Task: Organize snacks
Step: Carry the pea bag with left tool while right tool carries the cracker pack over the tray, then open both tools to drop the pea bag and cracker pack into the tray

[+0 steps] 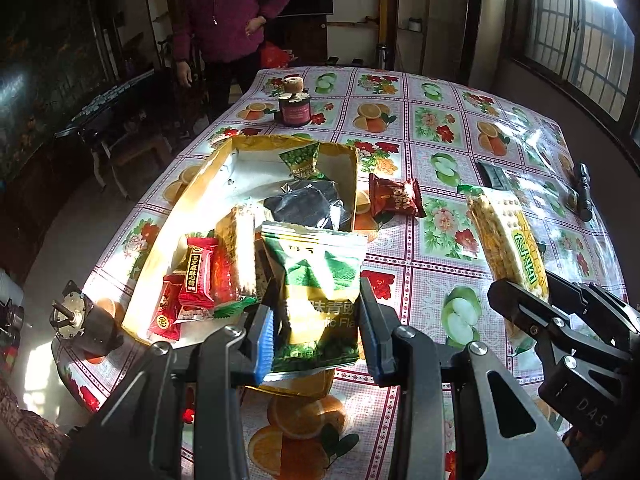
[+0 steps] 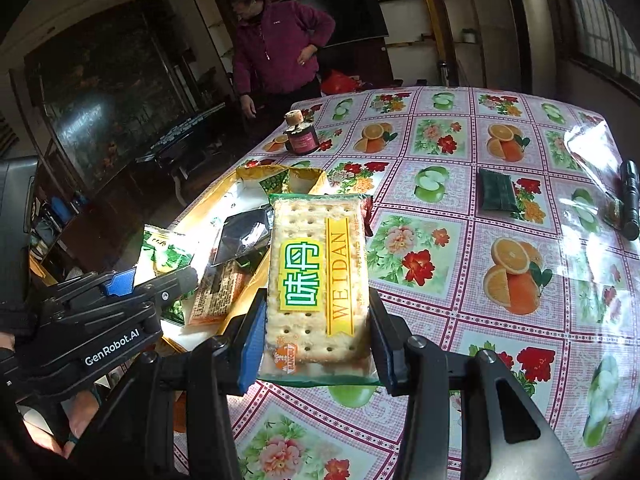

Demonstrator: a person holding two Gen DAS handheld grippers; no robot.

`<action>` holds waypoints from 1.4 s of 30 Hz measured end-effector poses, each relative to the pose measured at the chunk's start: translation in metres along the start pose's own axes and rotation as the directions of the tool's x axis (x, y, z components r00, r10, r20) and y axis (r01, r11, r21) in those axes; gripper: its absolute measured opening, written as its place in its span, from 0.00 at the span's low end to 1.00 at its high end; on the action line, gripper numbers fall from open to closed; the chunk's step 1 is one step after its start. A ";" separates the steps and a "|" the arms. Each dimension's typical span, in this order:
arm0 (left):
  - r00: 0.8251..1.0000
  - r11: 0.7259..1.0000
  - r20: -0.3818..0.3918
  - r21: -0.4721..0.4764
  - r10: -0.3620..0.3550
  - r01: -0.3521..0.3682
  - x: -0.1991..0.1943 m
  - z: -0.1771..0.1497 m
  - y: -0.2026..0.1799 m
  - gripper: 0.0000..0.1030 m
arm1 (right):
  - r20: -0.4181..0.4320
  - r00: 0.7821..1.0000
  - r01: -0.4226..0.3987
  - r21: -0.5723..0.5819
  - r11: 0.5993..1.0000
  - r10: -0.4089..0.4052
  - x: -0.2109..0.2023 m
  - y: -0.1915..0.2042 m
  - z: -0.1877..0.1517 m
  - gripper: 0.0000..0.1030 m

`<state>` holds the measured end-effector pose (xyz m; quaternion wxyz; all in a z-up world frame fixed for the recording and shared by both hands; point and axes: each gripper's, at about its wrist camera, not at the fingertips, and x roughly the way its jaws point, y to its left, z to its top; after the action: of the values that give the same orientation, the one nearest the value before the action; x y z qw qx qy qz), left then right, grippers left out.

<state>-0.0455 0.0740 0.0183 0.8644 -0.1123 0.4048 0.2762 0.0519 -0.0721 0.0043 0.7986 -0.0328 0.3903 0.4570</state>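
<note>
My left gripper [image 1: 318, 332] is shut on a green pea snack bag [image 1: 318, 280], held over the near end of a gold cardboard box [image 1: 200, 184]. Inside the box lie red candy packets [image 1: 192, 280], a cracker pack [image 1: 238, 252], a black pouch [image 1: 308, 204] and a second green bag [image 1: 302, 158]. My right gripper [image 2: 316, 340] is shut on a Weidan cracker packet [image 2: 318, 276], lifted just right of the box [image 2: 256, 280]. In the left wrist view that packet [image 1: 506, 240] shows at the right. A red snack packet [image 1: 394, 196] lies on the tablecloth beside the box.
The table wears a fruit-and-flower cloth [image 2: 480, 280]. A dark jar [image 1: 295, 108] stands at the far side; a dark green pouch [image 2: 498, 190] and a black flashlight [image 2: 631, 204] lie at the right. A person in a purple jacket [image 1: 232, 12] stands beyond the table. A small motor-like object [image 1: 86, 320] sits at the left edge.
</note>
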 end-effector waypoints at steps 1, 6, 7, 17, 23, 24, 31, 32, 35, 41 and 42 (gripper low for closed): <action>1.000 1.000 -0.002 -0.005 0.002 -0.002 0.001 -0.001 0.003 0.37 | -0.002 1.000 -0.003 -0.004 1.000 0.003 0.001 0.002 0.000 0.45; 1.000 0.999 -0.011 -0.038 0.014 -0.014 0.005 -0.003 0.022 0.37 | -0.013 0.999 -0.030 -0.024 0.999 0.029 0.007 0.015 0.003 0.45; 1.000 0.999 -0.013 -0.046 0.017 -0.018 0.006 -0.003 0.026 0.37 | -0.016 0.999 -0.037 -0.030 0.999 0.036 0.009 0.018 0.004 0.45; 0.997 0.988 -0.059 -0.144 0.044 -0.052 0.023 -0.004 0.079 0.37 | -0.055 0.993 -0.107 -0.085 0.991 0.103 0.039 0.055 0.017 0.44; 0.994 0.985 -0.100 -0.164 0.038 -0.054 0.037 0.000 0.088 0.37 | -0.089 0.986 -0.147 -0.076 0.986 0.140 0.067 0.066 0.031 0.44; 0.994 0.985 -0.105 -0.166 0.037 -0.054 0.040 0.000 0.089 0.37 | -0.094 0.986 -0.147 -0.078 0.986 0.139 0.073 0.068 0.034 0.44; 0.991 0.984 -0.126 -0.166 0.045 -0.066 0.054 0.007 0.090 0.37 | -0.112 0.984 -0.151 -0.079 0.985 0.142 0.099 0.072 0.053 0.44; 0.991 0.984 -0.128 -0.163 0.048 -0.069 0.056 0.008 0.090 0.37 | -0.113 0.984 -0.149 -0.083 0.985 0.139 0.101 0.073 0.055 0.44; 0.989 0.984 -0.136 -0.162 0.056 -0.077 0.063 0.012 0.092 0.37 | -0.113 0.984 -0.151 -0.090 0.984 0.141 0.107 0.075 0.065 0.44; 0.986 0.983 -0.151 -0.160 0.068 -0.092 0.075 0.016 0.095 0.37 | -0.128 0.983 -0.143 -0.109 0.984 0.129 0.129 0.078 0.078 0.44; 0.986 0.983 -0.153 -0.159 0.069 -0.093 0.078 0.016 0.096 0.37 | -0.131 0.983 -0.142 -0.111 0.984 0.127 0.132 0.078 0.079 0.44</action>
<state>-0.0496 0.1891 -0.0278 0.8079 -0.1871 0.4474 0.3348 0.0767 0.0985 -0.0037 0.7367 -0.0823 0.4124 0.5295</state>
